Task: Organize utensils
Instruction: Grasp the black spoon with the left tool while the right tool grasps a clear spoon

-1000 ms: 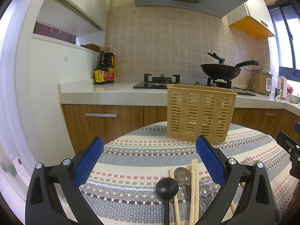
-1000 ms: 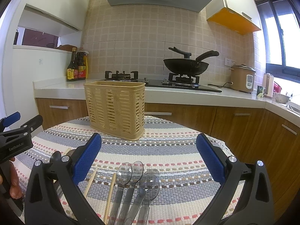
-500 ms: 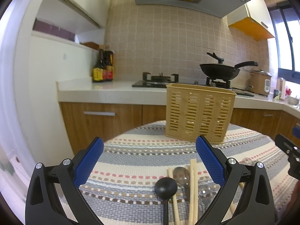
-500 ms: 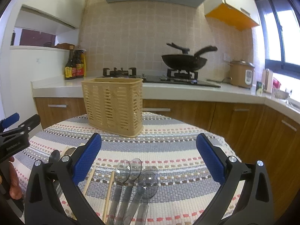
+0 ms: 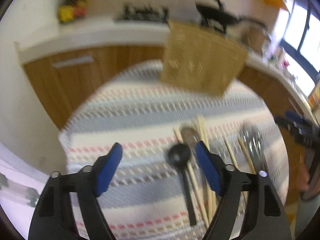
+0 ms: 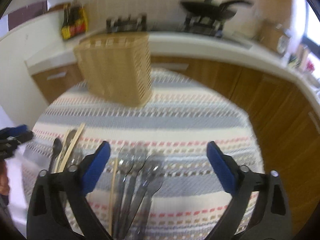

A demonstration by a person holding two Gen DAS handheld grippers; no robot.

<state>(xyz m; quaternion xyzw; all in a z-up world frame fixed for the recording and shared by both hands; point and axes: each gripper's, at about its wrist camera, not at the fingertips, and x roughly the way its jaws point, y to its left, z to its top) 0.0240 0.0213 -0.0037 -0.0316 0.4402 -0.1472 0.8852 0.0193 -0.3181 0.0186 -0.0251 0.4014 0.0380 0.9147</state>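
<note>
- Left wrist view: the left gripper (image 5: 158, 156) tilts down over the round worktop under its striped woven cloth (image 5: 128, 124). Its blue-padded fingers (image 5: 109, 169) stand apart and are closing, with nothing pinched; the black plastic ladle-shaped spoon (image 5: 180, 156) lies between them, just beside the right-hand pad, though the blur hides whether they touch.
- Left wrist view: pale wooden chopsticks (image 5: 202, 128) and a brownish spoon (image 5: 189, 135) lie next to the black spoon, and a cluster of clear plastic spoons (image 5: 253, 140) lies further right. The tan slotted plastic utensil basket (image 5: 204, 60) stands at the far side of the cloth, well apart from all of them.
- Right wrist view: the right gripper (image 6: 159, 160) also points down, its fingers (image 6: 96, 167) wide and beginning to close on nothing. The clear plastic spoons lie fanned between them, toward the left-hand pad, with 1 chopstick (image 6: 114, 182) alongside.
- Right wrist view: as far as the blur allows, the basket looks empty.
- Progress, as I judge it: nothing is sorted yet. Every utensil in view lies flat on the cloth, and both hands look set for a first pick, so all the lifting and dropping into the basket remains.
</note>
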